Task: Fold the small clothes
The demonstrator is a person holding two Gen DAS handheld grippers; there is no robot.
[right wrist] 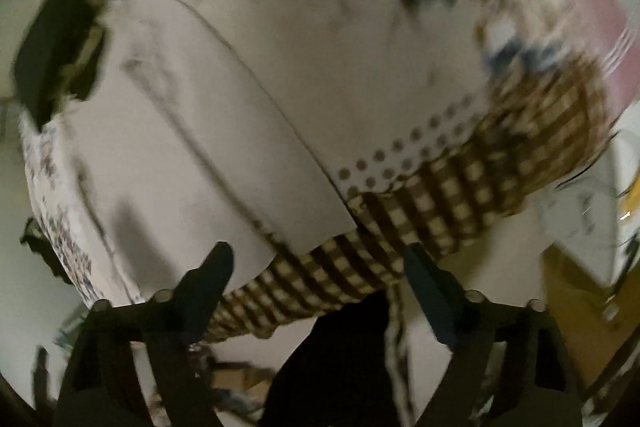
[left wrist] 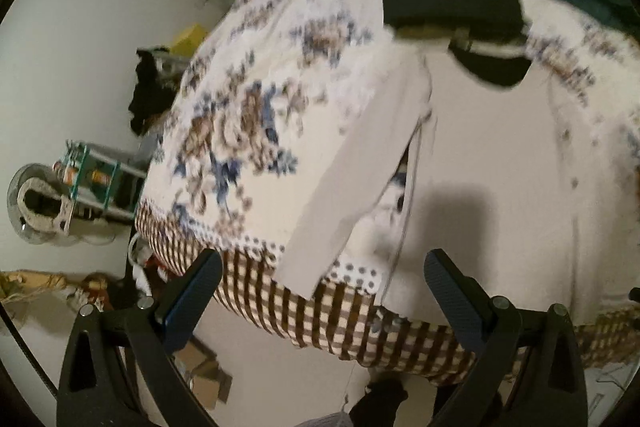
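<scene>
White shirt (left wrist: pixel 480 163), sleeve (left wrist: pixel 356 187) overhanging bedspread (left wrist: pixel 240 115) edge

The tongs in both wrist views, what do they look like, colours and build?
Left tongs: black frame, two flat fingers with dark blue ribbed pads, silver pivot bolts, triangular cut-outs in the arms. Right tongs: the same black build with silver bolts; blur hides the pad colour. No sleeves or markings show.

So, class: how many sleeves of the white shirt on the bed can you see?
2. One sleeve lies spread left of the white shirt, reaching the bedspread's dotted border. The other sleeve shows in the right wrist view, ending at the checked border.
</scene>
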